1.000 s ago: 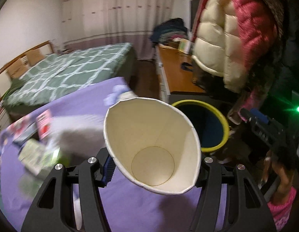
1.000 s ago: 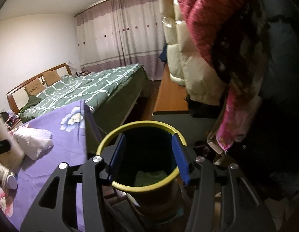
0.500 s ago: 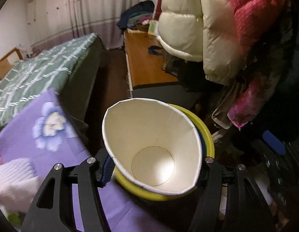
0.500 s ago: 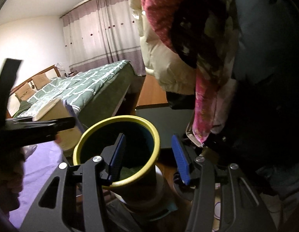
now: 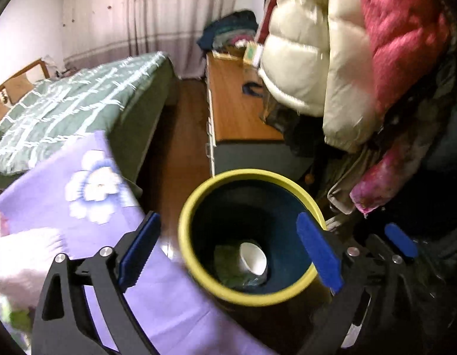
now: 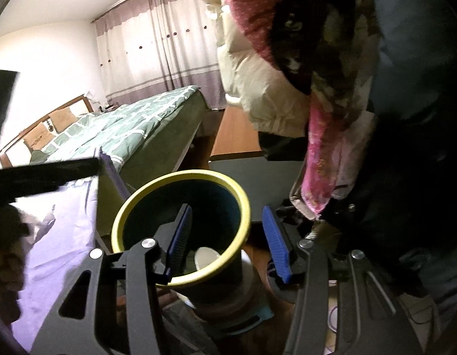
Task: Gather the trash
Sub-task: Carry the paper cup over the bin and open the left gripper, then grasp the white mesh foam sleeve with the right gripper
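A dark bin with a yellow rim point(image 5: 199, 204) stands on the floor beside the purple flowered table cloth point(image 5: 66, 207). A white paper cup point(image 5: 252, 259) lies inside it on green trash; it also shows in the right wrist view point(image 6: 206, 257). My left gripper point(image 5: 228, 251) is open and empty above the bin's mouth. My right gripper point(image 6: 228, 236) is open and empty over the bin's right rim point(image 6: 244, 207).
A crumpled white tissue point(image 5: 24, 257) lies on the cloth at the left. Hanging coats point(image 5: 361, 59) crowd the right. A wooden cabinet point(image 5: 237, 112) stands behind the bin, a green bed point(image 5: 66, 109) beyond.
My left gripper carried the paper cup over the bin and opened; the cup now lies inside the bin. The right gripper stayed over the bin.
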`<state>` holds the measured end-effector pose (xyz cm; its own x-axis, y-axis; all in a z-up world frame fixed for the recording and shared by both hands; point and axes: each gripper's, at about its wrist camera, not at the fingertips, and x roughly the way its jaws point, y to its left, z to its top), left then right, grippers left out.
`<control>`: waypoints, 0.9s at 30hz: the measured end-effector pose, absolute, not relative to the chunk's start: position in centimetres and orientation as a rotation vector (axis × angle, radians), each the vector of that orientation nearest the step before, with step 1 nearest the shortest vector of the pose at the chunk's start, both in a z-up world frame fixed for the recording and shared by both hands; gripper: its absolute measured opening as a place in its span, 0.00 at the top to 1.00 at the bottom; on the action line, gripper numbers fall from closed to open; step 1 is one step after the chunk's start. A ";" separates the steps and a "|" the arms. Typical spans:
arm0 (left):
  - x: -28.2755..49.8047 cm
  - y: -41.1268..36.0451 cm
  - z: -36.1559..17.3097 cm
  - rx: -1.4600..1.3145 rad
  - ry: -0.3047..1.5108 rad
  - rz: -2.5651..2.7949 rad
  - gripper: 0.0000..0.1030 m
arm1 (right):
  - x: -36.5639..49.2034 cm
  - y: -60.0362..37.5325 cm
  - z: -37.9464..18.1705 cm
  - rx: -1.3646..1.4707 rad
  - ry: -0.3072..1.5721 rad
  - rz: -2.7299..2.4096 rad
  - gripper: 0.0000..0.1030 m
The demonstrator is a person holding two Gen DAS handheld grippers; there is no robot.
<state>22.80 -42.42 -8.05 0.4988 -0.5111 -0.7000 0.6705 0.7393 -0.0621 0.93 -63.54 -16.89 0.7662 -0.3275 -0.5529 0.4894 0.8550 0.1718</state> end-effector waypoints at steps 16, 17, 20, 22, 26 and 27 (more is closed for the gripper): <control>20.8 -16.7 -2.1 0.105 0.589 -0.380 0.05 | 6.7 -53.6 -14.5 0.206 0.550 -0.269 0.50; 21.0 -14.7 -2.0 0.097 0.577 -0.345 0.05 | 7.2 -52.8 -14.4 0.195 0.551 -0.259 0.50; 21.5 -9.3 -1.9 0.071 0.545 -0.243 0.05 | 9.4 -49.2 -13.8 0.153 0.556 -0.207 0.50; 22.1 -6.1 -2.0 0.065 0.531 -0.173 0.05 | 11.0 -46.7 -13.4 0.126 0.553 -0.164 0.50; 23.4 -0.2 -3.0 0.012 0.509 -0.072 0.05 | 13.7 -42.1 -13.0 0.093 0.559 -0.065 0.50; 23.9 0.8 -3.5 -0.004 0.508 -0.052 0.05 | 14.5 -41.2 -13.0 0.088 0.565 -0.042 0.50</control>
<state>23.90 0.80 -3.48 0.8725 -0.0502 -0.4860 0.0484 0.9987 -0.0163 14.47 -41.15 -12.97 0.8438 -0.0153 -0.5364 0.0639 0.9953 0.0722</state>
